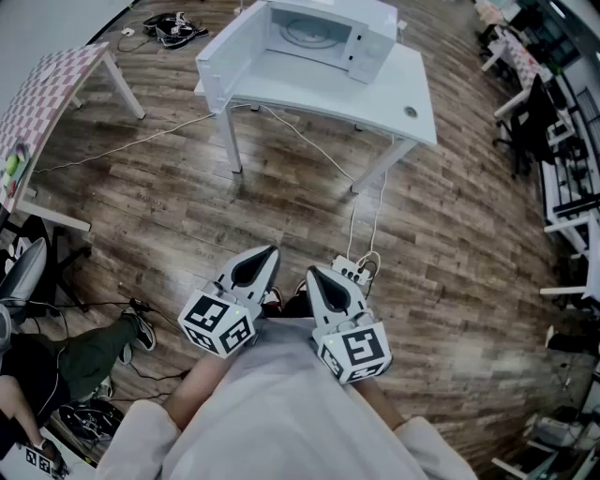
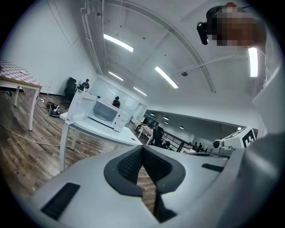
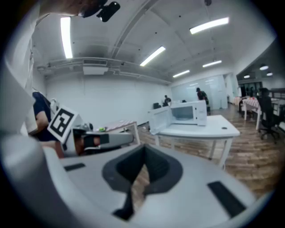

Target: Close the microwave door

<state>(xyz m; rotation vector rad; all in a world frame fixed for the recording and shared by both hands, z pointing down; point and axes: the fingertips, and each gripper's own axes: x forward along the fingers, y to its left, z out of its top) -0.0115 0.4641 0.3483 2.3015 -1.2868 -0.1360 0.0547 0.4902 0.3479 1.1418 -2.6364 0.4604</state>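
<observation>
1. Both tools are held close to the person's body: left gripper (image 1: pixel 270 253) and right gripper (image 1: pixel 313 273), jaws pressed together, nothing between them.
2. Bare wooden floor (image 1: pixel 187 187) lies ahead of them.
3. Well beyond, on the white table (image 1: pixel 380 94), the microwave (image 1: pixel 328 33) stands with its door (image 1: pixel 220 61) swung open to the left.

- I take this for an open-plan office or lab: a long hall with a wood-plank floor (image 1: pixel 187 187) under my jaws.
- Strip lights (image 2: pixel 167 76) run along the white ceiling above the jaws.
- Far right of the jaws stand rows of desks (image 1: pixel 570 211) and black office chairs (image 1: pixel 527 122).
- Ahead of the jaws a white table (image 1: pixel 375 94) carries a microwave (image 1: pixel 328 33), with loose cables (image 1: pixel 173 26) lying beyond it to the left.
</observation>
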